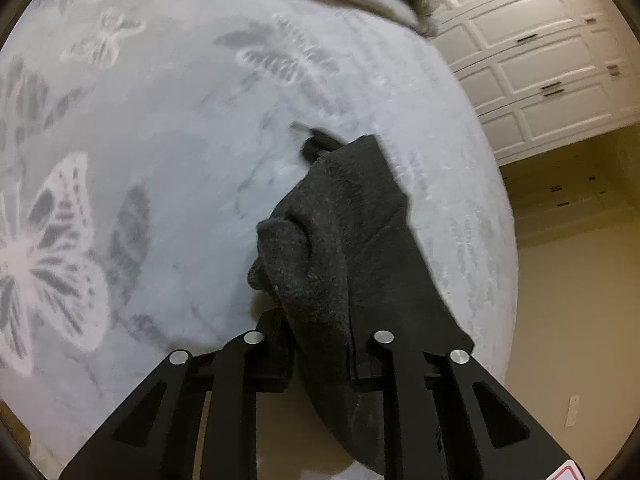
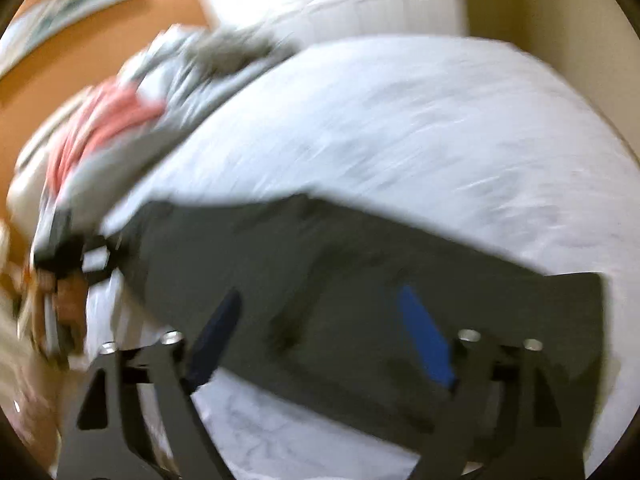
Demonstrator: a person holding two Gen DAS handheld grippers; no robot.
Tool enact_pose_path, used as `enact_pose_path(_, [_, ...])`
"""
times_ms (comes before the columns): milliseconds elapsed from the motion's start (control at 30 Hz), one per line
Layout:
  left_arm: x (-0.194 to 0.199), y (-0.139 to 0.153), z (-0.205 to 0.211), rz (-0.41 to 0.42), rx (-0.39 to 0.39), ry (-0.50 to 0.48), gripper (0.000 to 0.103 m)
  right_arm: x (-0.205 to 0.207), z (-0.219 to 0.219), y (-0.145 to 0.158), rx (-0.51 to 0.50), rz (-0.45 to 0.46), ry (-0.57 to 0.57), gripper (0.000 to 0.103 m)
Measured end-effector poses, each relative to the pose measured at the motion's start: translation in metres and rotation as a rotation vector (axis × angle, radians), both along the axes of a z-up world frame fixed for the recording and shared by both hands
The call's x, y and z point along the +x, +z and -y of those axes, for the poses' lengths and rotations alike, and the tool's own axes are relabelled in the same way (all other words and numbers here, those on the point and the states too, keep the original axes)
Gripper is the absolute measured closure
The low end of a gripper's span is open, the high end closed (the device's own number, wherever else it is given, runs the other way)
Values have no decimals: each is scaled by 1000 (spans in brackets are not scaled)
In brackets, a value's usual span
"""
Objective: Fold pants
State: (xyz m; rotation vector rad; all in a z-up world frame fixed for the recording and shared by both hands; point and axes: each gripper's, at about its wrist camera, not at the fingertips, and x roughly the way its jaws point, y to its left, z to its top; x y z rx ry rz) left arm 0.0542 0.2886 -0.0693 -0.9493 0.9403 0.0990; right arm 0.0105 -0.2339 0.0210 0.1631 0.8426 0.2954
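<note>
The dark grey pants (image 1: pixel 352 220) rise in a bunched fold from my left gripper (image 1: pixel 318 344), which is shut on the cloth; the fabric drapes over both fingers and hides their tips. In the blurred right wrist view the pants (image 2: pixel 360 248) lie as a flat dark band across the bed. My right gripper (image 2: pixel 320 296) hovers over that band with its jaws wide apart, and its blue pads (image 2: pixel 424 336) hold nothing. At the band's left end a person's hand (image 2: pixel 68 304) shows behind a dark blurred shape.
The bed (image 1: pixel 160 140) carries a pale blanket with butterfly prints. A pile of grey and red clothes (image 2: pixel 132 112) lies at its far left. White panelled cabinets (image 1: pixel 540 68) and a beige floor (image 1: pixel 572 300) lie past the bed's right edge.
</note>
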Motion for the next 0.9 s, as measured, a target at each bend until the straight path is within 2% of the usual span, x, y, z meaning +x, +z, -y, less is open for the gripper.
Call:
enact_pose_path(133, [-3,46,33,130,146,-64,90,2,81,16,-38,6,-302,20])
enact_pose_path(200, [-11,79,66,215,189,-126,90,0,107,21,-43,9,-378,20])
enact_pose_path(300, [-28,135,149,364,311,-298,89,-10,136,33,29,30,-431,20])
enact_pose_path(367, [-39,154,222,420,422,-459,70,-14,138,35,76,34,-416,19])
enact_pose_path(400, [-41,154,241,428,425,-523,31,-15,140,35,92,32,-402,18])
enact_pose_path(433, [-44,147,268,442,417,-617,6,-14,133,34,104,21,-386,18])
enact_pose_path(500, [-50,134,287,456,423,-649,6,-12,128,28,109,-8,-360,17])
enact_pose_path(600, [-52,106,291,421,452,-634,6,-17,120,17,99,-45,-316,17])
enact_pose_path(767, [-40,71,234,360,317,-529,6,-18,104,-11,112,-128,-226,16])
enact_pose_path(900, [-37,61,201,320,356,-415,6,2,77,-38,215,-216,-148,16])
